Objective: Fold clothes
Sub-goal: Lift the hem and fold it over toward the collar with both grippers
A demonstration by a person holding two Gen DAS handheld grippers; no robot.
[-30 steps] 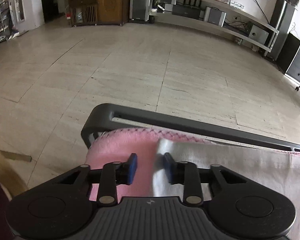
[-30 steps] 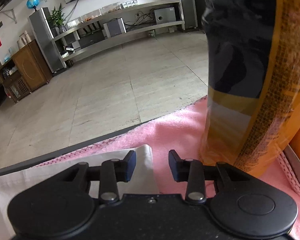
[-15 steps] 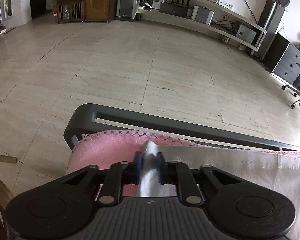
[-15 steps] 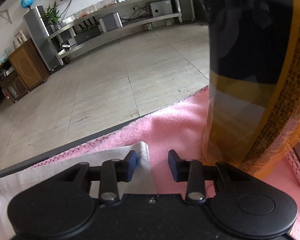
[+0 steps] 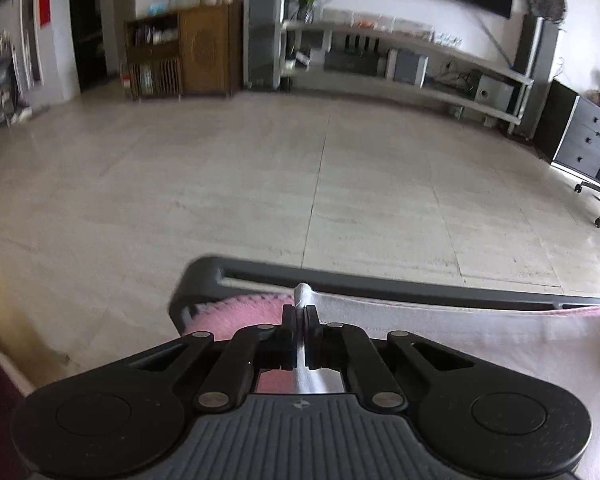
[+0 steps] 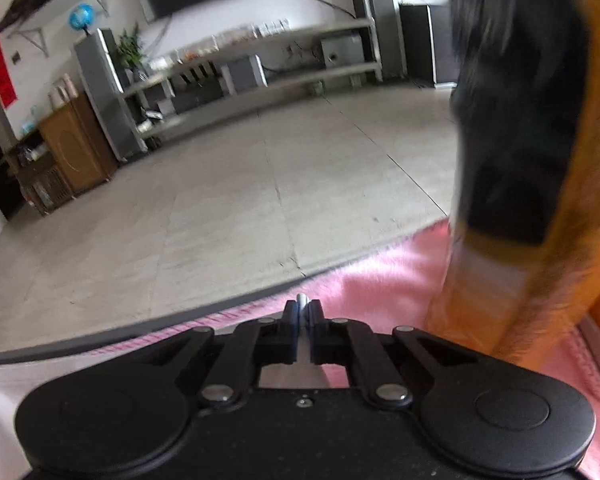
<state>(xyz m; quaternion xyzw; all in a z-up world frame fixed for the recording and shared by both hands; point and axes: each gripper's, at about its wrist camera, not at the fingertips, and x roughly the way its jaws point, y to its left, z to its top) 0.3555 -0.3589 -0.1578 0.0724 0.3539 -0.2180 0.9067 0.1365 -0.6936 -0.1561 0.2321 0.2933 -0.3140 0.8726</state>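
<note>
Cloth [image 5: 440, 332], white, lies spread on a pink blanket [image 5: 240, 314] over the worktop [image 5: 380, 284], near its far edge. The left hand-held gripper [image 5: 300, 314] has just closed and is clamped on one corner, a tuft poking out past its tips. The right hand-held gripper [image 6: 302, 312] has just closed on the opposite corner, beside an orange-and-black bag [image 6: 520, 160].

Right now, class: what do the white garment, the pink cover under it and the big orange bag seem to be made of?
White garment: thin woven cotton, matte; it bunches to a nub where pinched.
Pink cover: fuzzy fleece or terry, going by its nap and stitched edge.
Orange bag: probably glossy printed plastic film, though blur leaves that open.
</note>
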